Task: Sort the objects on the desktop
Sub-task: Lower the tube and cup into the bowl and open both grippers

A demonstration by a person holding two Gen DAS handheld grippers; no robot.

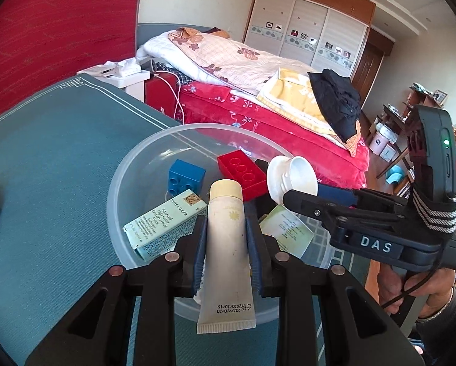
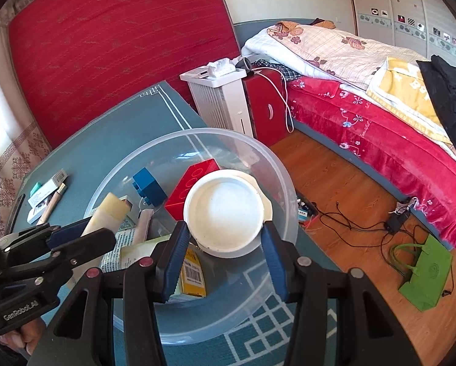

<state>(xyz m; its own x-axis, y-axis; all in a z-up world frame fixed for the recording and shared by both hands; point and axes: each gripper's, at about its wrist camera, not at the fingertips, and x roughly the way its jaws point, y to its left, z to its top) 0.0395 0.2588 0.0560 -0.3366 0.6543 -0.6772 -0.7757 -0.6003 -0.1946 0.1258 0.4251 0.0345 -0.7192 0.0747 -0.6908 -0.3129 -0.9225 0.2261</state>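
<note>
Left wrist view shows the left tool (image 1: 226,228) squeezing a cream tube (image 1: 226,244) between its two blue pads. The tube points forward, cap first, out over a big clear bowl (image 1: 121,183) on the counter (image 1: 51,140). Just past the cap lie a blue block (image 1: 186,177) and a red block (image 1: 243,173). A pale box (image 1: 163,222) lies to the left of the tool, inside the bowl.

Right wrist view shows the right tool (image 2: 226,241) pinching a white jar (image 2: 224,210) by its round sides. The jar hangs over the same bowl, just in front of the red block. A yellow packet (image 2: 192,274) lies under this tool. To the far left, some small boxes (image 2: 44,192) wait on the counter, outside the bowl.

I think both things are about to go into the bowl. To do it well, each tool should dip low first, so nothing bounces out. The tube should be let go over a bare spot, not on top of the blocks. The two tools are close together, so one should go first and the other should wait. The jar is round and smooth, so it may roll when it lands.
</note>
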